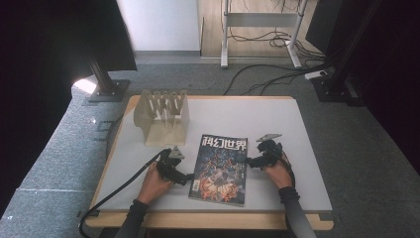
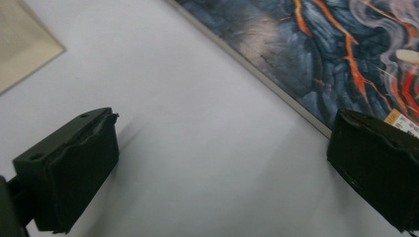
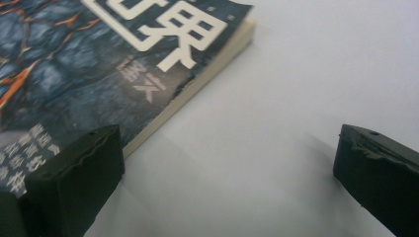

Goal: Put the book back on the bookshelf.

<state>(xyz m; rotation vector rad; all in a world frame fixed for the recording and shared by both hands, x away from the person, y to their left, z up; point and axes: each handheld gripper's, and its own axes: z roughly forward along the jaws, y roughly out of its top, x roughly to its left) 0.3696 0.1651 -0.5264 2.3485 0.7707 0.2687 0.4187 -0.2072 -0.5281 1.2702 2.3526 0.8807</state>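
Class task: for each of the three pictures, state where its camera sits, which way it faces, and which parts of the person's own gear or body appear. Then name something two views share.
High view: above the near side, looking forward and down at the white table; forearms, left gripper and right gripper show.
Left gripper view: on that gripper, facing the dark blue and orange magazine; two open jaws.
Right gripper view: facing the magazine's title corner; two open jaws.
Shared: the magazine.

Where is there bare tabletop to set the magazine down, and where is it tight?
The widest bare patch is the far right of the table, beyond the magazine and right of the wooden rack. A narrow strip runs along the near edge. It is tight beside the magazine, where the left gripper and right gripper flank it.
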